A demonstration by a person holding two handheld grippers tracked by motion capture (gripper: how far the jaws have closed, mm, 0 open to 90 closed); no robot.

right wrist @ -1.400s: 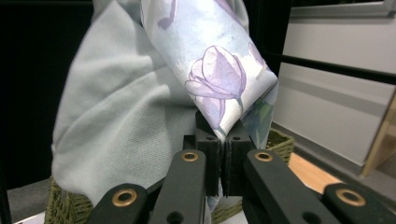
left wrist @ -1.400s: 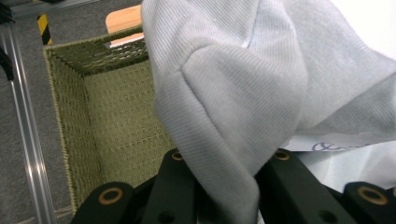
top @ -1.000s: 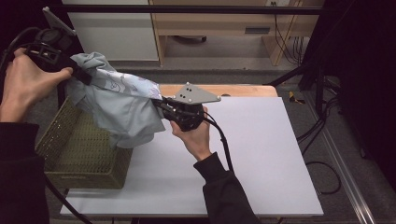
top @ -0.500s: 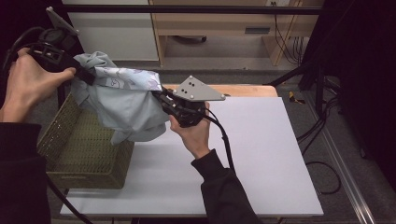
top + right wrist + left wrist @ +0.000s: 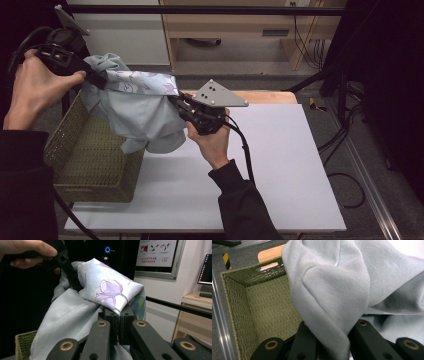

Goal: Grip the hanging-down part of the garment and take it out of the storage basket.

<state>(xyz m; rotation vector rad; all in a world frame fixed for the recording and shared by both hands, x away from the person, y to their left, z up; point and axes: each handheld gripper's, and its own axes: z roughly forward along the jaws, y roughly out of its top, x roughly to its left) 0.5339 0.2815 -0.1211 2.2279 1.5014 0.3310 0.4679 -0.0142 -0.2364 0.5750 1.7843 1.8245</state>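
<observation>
Lifted higher since the earlier frames, the soft ribbed pale-blue garment (image 5: 140, 112) is stretched above the woven green basket (image 5: 85, 155), clamped by the left gripper (image 5: 97, 79) and right gripper (image 5: 176, 102); bare white table (image 5: 290, 165) lies rightward.

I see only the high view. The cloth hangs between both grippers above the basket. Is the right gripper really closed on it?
Observer: Yes. In the right gripper view, the right gripper is shut on the cloth's purple flower-printed edge.
Operator: And the left one?
Observer: The left gripper pinches a plain grey-blue fold.
Operator: Is anything inside the basket?
Observer: The part of the green basket showing in the left gripper view is bare weave.
</observation>
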